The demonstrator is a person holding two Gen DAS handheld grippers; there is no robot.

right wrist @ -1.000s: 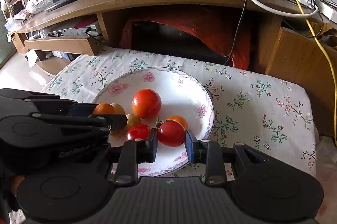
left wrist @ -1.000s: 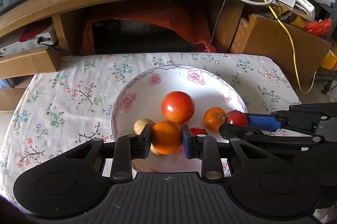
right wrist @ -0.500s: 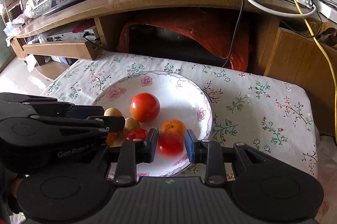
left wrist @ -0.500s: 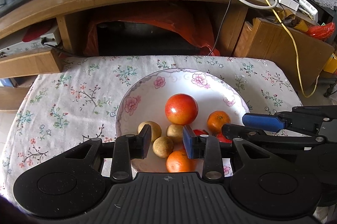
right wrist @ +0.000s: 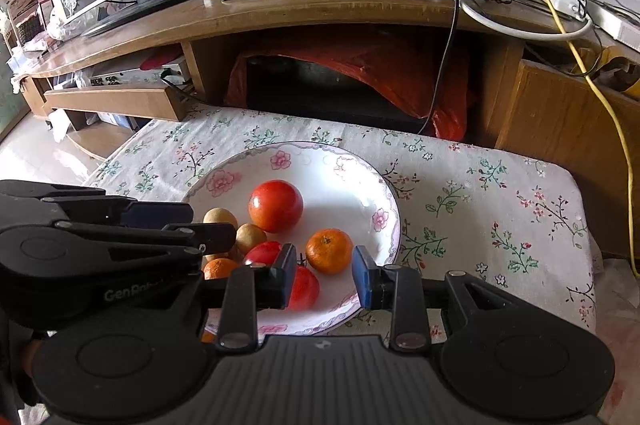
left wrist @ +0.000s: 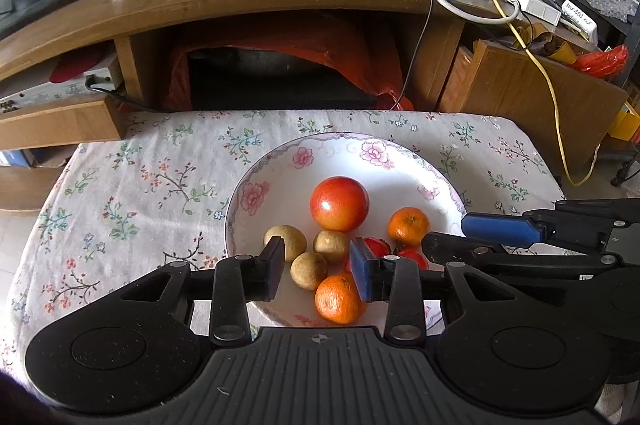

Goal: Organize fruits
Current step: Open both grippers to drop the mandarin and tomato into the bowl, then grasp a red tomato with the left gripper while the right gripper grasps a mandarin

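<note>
Both grippers hover over the plate (left wrist: 436, 173), tipped down at the pile. The left gripper (left wrist: 318, 267) has its jaws opening and holds nothing; the mandarin (left wrist: 338, 299) sits on the plate just below and inside its right pad, close enough that I can't say the pad is clear of it. The right gripper (right wrist: 324, 275) shows a clear gap between its pads and also holds nothing; a tomato (right wrist: 304, 287) lies beneath its left pad, a second mandarin (right wrist: 329, 250) just ahead of the gap. The apple (left wrist: 339, 203) sits well ahead of both. The step looks like release: best to let the left jaws spread fully before lifting straight away, or the mandarin may roll off the near rim. Hard to read: the near rim hides under both gripper bodies, the second tomato (right wrist: 262, 252) is half covered, and each gripper blocks part of the other's view of the small brown fruits (left wrist: 308, 270).
</note>
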